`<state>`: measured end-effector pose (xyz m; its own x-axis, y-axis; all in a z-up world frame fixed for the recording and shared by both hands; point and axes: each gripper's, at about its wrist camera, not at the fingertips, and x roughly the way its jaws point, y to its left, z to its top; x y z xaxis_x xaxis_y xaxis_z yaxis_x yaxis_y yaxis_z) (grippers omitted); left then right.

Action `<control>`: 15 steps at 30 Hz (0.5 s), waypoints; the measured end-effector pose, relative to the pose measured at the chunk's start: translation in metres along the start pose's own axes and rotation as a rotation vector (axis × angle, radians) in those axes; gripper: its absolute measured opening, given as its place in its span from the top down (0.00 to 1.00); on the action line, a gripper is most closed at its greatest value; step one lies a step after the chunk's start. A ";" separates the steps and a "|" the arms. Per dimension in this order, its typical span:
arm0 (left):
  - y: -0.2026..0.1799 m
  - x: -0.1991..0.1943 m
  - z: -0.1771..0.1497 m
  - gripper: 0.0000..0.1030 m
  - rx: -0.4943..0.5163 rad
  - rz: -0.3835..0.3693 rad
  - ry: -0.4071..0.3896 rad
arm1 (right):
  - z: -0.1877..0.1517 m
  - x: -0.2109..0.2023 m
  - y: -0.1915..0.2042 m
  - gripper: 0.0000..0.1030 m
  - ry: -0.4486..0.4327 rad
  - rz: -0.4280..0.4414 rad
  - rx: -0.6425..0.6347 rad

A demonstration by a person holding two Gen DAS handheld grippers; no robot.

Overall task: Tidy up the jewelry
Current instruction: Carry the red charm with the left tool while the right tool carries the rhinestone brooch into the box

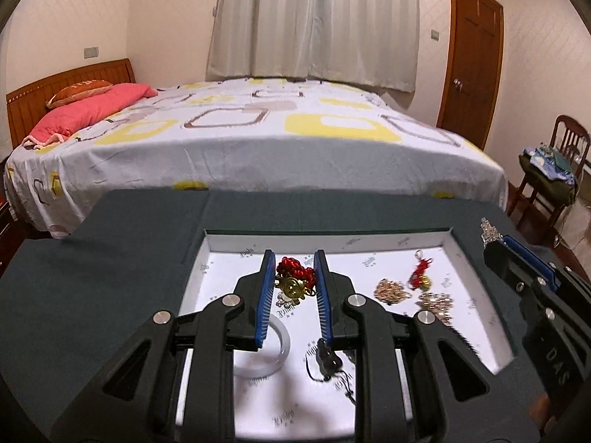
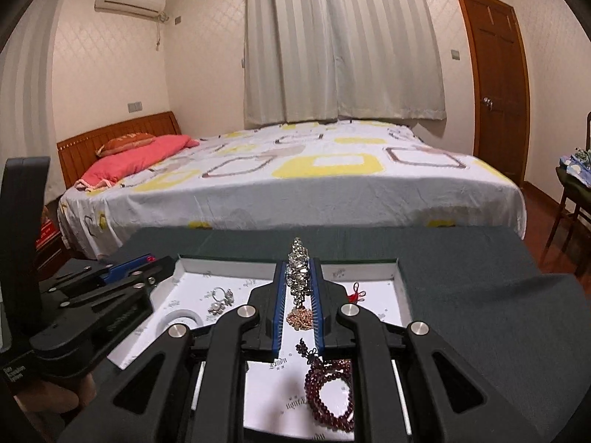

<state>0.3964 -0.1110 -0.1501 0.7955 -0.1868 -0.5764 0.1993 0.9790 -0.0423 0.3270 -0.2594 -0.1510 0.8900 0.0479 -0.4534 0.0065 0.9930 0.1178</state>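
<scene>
A shallow white tray [image 1: 476,258] sits in a recess of a dark green tabletop [image 1: 110,258], with a bed [image 1: 258,140] beyond it.

Left gripper [image 1: 294,269]: held low over the left part of the tray, jaws parted. A red-and-gold charm [image 1: 293,280] lies on the tray floor between the blue pads [image 1: 266,295]; whether the pads touch it cannot be told. A clear bangle [image 1: 273,350] lies beneath the left finger, and a dark corded pendant [image 1: 328,361] lies under the right finger.

Right gripper [image 2: 299,277]: clenched on a crystal brooch [image 2: 298,269], which stands upright between the pads and projects past the fingertips. In the left wrist view the same gripper [image 1: 496,241] appears at the tray's right edge with the brooch [image 1: 489,230] at its tip, above the tabletop rim.

Other contents of the tray:
- a gold bead cluster [image 1: 392,289], seen in the right wrist view below the brooch [image 2: 300,317];
- a second, paler cluster [image 1: 436,302] just beside it;
- a small red tassel charm [image 1: 419,275] behind these, near the tray's far right [image 2: 356,291];
- silver rings with a pearl [image 2: 221,299] in the left part;
- a garnet bead bracelet [image 2: 330,391] coiled at the near edge, under the right gripper.
</scene>
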 end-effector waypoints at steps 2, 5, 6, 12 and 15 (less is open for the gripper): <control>-0.001 0.017 -0.004 0.79 0.000 0.010 0.032 | -0.006 0.013 0.000 0.87 0.027 -0.004 -0.002; 0.001 0.034 -0.010 0.79 -0.005 0.021 0.071 | -0.016 0.027 0.001 0.87 0.066 -0.007 -0.011; 0.002 0.037 -0.011 0.79 -0.004 0.024 0.078 | -0.019 0.033 0.001 0.87 0.083 -0.008 -0.013; 0.002 0.053 -0.018 0.79 0.006 0.030 0.133 | -0.025 0.051 0.002 0.87 0.152 -0.021 -0.009; 0.002 0.063 -0.022 0.79 0.008 0.025 0.180 | -0.025 0.061 0.004 0.87 0.212 -0.020 -0.022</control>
<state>0.4344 -0.1190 -0.2047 0.6853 -0.1443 -0.7138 0.1857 0.9824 -0.0203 0.3697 -0.2497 -0.2006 0.7741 0.0473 -0.6313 0.0114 0.9960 0.0886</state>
